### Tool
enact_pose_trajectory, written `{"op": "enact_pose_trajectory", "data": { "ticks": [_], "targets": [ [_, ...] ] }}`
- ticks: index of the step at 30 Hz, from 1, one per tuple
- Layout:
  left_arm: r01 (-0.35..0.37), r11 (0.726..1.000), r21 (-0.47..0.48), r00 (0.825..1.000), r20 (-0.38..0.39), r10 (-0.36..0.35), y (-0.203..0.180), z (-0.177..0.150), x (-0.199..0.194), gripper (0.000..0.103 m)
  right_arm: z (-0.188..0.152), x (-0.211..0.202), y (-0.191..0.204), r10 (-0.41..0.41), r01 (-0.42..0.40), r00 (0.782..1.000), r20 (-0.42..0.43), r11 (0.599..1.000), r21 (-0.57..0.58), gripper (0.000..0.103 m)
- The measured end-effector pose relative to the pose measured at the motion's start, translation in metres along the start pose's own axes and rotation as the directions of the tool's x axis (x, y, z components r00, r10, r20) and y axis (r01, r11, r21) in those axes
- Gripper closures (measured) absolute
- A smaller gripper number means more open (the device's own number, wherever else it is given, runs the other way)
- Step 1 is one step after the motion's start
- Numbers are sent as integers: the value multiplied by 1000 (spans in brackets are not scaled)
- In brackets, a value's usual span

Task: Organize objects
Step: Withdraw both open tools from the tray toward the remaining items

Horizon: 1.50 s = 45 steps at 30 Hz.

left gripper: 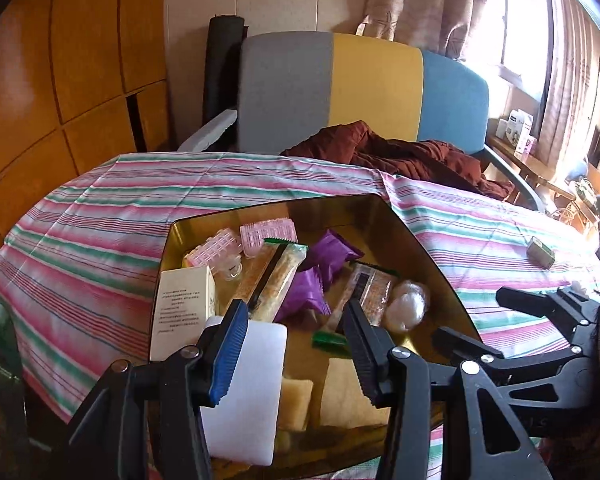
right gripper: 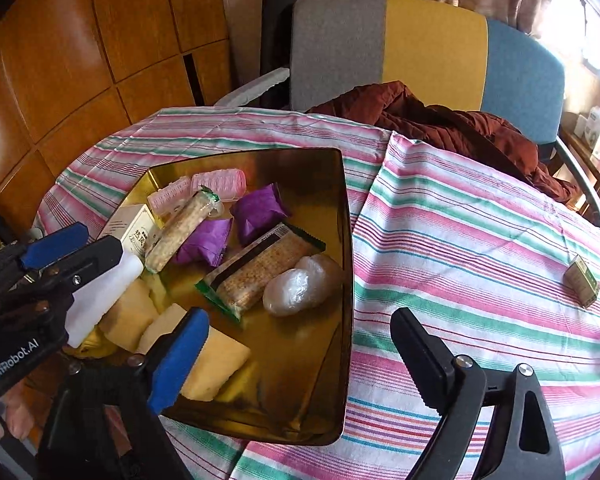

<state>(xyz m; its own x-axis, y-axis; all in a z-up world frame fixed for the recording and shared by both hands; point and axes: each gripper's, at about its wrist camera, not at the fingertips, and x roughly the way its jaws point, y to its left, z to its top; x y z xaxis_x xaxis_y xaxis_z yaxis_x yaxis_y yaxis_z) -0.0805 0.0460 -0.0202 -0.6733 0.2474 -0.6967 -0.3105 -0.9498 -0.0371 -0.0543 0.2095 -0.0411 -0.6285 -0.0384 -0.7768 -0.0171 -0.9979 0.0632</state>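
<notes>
One white block (left gripper: 246,392) sits between the left gripper (left gripper: 290,350) fingers, apparently pinched, low over the near end of the gold tray (right gripper: 346,240). To place it well, I would set it just ahead of the tips, beside the yellow sponges (right gripper: 216,364), then part the jaws slowly (it may tip). The right gripper (right gripper: 300,354) hovers wide open, empty. Farther off to its right, a small green box (right gripper: 582,280) lies alone on the striped counter (right gripper: 480,220).
</notes>
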Motion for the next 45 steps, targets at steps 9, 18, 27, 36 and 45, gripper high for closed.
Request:
{"op": "enact_pose_trajectory", "data": {
  "ticks": [9, 18, 27, 36, 45],
  "targets": [
    [-2, 1000, 13, 1000, 13, 2, -4, -5, -11, 53, -2, -14, 4, -18, 18, 999, 27, 1000, -4, 8],
    [20, 999, 41, 1000, 18, -20, -16, -7, -18, 53, -3, -30, -3, -43, 43, 998, 55, 999, 4, 7],
    [43, 995, 94, 999, 5, -43, -37, -8, -20, 53, -5, -39, -31, -94, 92, 994, 57, 995, 35, 7],
    [83, 979, 187, 997, -10, -82, -75, -8, -20, 53, -7, -48, -94, -179, 174, 983, 37, 978, 119, 6],
    [139, 957, 256, 990, -34, -134, -112, -6, -15, 53, -24, -55, -191, -277, 281, 959, -55, 919, 276, 6]
  ]
}}
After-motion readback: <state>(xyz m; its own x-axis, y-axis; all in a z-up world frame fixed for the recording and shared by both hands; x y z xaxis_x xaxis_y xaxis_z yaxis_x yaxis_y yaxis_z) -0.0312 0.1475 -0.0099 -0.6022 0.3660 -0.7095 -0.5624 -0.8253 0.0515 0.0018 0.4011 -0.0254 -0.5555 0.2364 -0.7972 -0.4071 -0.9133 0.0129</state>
